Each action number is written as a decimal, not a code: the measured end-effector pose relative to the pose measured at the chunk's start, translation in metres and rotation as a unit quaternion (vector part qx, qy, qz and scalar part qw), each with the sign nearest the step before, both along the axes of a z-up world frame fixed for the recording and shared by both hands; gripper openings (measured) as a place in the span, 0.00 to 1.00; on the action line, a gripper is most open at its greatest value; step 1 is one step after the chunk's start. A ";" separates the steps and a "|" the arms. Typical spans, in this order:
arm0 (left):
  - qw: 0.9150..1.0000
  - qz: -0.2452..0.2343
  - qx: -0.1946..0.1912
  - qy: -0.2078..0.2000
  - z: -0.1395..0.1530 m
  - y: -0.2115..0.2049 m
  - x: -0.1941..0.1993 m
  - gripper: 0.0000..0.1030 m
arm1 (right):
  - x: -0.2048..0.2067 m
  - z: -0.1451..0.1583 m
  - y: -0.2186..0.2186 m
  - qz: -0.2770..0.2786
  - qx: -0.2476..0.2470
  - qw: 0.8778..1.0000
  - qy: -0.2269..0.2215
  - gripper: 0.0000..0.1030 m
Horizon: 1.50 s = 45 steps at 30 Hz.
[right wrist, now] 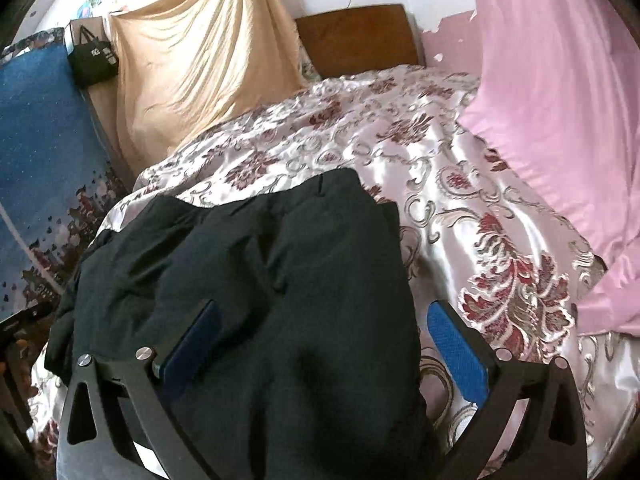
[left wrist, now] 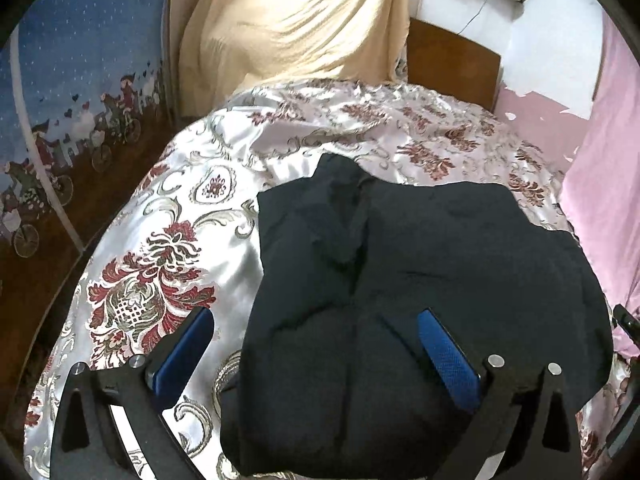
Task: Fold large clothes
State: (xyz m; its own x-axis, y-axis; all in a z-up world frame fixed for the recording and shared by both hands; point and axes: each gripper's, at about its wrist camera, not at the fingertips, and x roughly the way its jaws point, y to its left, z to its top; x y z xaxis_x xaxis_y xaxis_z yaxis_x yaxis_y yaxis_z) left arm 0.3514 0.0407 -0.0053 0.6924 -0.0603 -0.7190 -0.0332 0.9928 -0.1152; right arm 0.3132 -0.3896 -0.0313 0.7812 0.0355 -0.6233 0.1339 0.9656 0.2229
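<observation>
Both hand-held grippers, left [left wrist: 316, 350] and right [right wrist: 322, 340], gape wide, empty, above the dark garment [left wrist: 420, 264] on the floral bedspread [left wrist: 160, 264], pink cloth [right wrist: 560, 100] alongside

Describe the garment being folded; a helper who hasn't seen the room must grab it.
Find the bed with the shiny floral cover. On its near part lies a dark garment in a bulky folded heap. It is the only plain, near-black cloth there; the beige drape and pink cloth hang beyond it.

Bedspread [left wrist: 168, 240] lies open left of dark garment [left wrist: 400, 280]; pink cloth [right wrist: 560, 120] crowds right.
</observation>
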 end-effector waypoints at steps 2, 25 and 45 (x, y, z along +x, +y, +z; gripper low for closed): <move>1.000 -0.005 0.003 -0.013 0.004 -0.004 -0.008 1.00 | -0.007 0.003 0.002 -0.012 -0.006 1.000 -0.012 0.99; 0.992 -0.041 0.029 -0.113 0.045 -0.039 -0.103 1.00 | -0.100 0.030 0.037 -0.012 -0.027 0.996 -0.079 0.99; 0.983 -0.063 0.045 -0.165 0.062 -0.058 -0.191 1.00 | -0.194 0.072 0.096 0.027 -0.083 0.987 -0.138 0.99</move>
